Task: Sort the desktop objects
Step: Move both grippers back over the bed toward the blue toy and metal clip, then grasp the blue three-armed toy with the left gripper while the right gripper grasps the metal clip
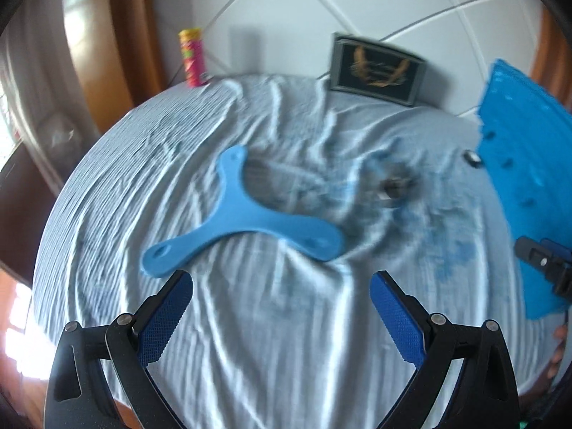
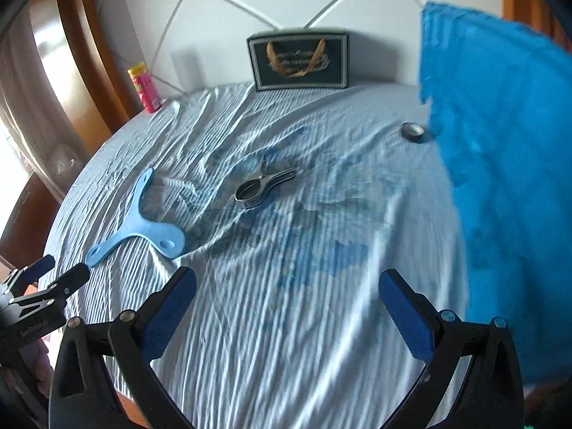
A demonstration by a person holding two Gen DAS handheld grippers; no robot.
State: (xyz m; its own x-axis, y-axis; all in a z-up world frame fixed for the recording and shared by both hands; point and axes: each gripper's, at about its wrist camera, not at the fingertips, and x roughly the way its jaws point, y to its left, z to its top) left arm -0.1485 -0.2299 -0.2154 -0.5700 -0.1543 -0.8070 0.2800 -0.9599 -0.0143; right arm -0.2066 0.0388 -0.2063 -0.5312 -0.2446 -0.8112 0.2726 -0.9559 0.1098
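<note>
Boomerang-shaped blue piece (image 1: 228,214) lies mid-frame on the cloth (image 1: 271,321), just ahead of your wide, empty left gripper (image 1: 280,287); right gripper (image 2: 287,284) equally wide; approach step, so close in on its nearest arm

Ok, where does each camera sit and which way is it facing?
Left wrist: on the open left hand-held gripper, looking forward over the cloth-covered table at the blue Y-shaped tool; the right hand-held gripper shows at the right edge.
Right wrist: on the open right hand-held gripper, facing the metal clip; the left hand-held gripper shows at the left edge.
Shared: the tool, black framed box, blue basket.
</note>
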